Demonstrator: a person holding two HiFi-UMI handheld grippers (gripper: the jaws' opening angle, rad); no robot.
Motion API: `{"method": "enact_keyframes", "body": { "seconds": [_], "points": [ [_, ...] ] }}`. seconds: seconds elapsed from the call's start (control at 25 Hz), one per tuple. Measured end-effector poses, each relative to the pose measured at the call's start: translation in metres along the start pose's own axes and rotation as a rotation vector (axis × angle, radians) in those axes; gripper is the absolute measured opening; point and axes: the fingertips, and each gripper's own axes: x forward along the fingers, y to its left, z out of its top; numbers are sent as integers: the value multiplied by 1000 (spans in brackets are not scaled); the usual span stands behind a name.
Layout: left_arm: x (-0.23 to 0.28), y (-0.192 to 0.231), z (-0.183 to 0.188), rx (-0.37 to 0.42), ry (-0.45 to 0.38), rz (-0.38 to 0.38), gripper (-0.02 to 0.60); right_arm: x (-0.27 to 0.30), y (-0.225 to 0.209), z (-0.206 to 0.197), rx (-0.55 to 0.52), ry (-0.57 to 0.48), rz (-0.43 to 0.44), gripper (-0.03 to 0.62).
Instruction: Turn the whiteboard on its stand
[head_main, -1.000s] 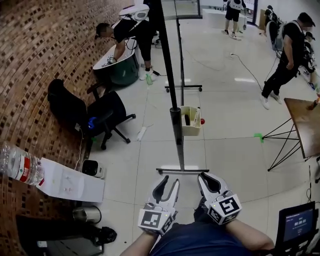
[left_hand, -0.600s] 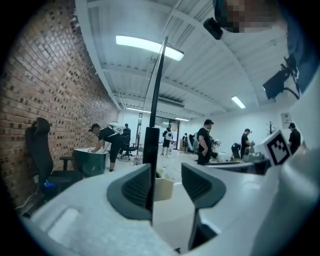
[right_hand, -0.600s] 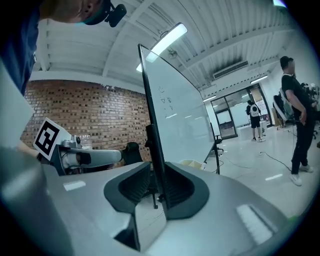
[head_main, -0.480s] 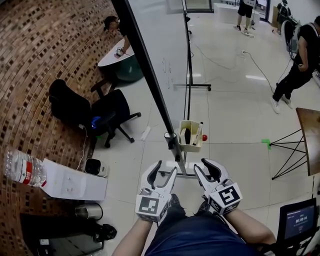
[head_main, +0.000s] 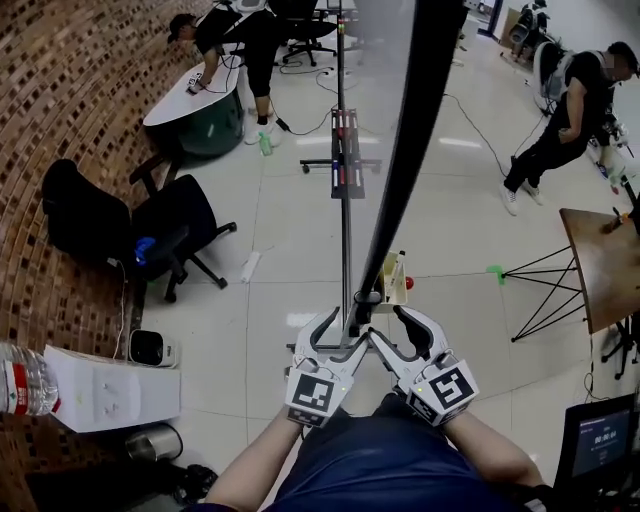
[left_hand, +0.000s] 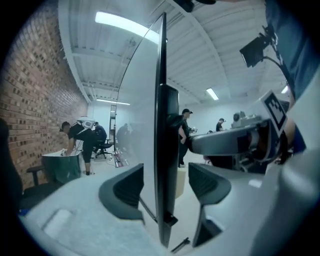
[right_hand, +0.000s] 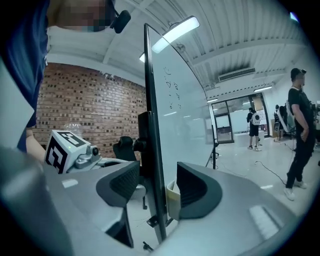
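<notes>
Pale floor tiles run the length of this hall, with a brick wall (head_main: 60, 120) down the left side. And look at the whiteboard (head_main: 410, 130): it stands upright and edge-on to the person. Its dark frame runs as one long line from the top of the head view down to the two claws, leaning a little right at the top. One face looks toward the bricks, the other toward the open hall, and faint marks show on that white face in the right gripper view. The stand (head_main: 345, 230) rises just left of the edge.

The left claw (head_main: 338, 335) is wide open and straddles the bottom corner of the frame, with a clear gap on its right side. The right claw (head_main: 398, 330) is just beside it. It too is spread apart, with the frame edge between its jaws, and has hold of nothing.

A cream basket (head_main: 392, 280) hangs by the stand, near the claws. To the left, an office chair (head_main: 175, 225) sits well apart, with bare floor between. To the right there is open tile, then a person (head_main: 560, 130) well apart.
</notes>
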Motion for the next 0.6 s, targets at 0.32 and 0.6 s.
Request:
{"method": "enact_keyframes", "body": {
  "seconds": [0.32, 0.6],
  "points": [
    [25, -12, -9, 40, -17, -22, 282, 15, 13, -11, -10, 49, 26, 259],
    [36, -5, -3, 41, -46, 63, 261, 35, 27, -7, -43, 64, 74, 261]
  ]
}}
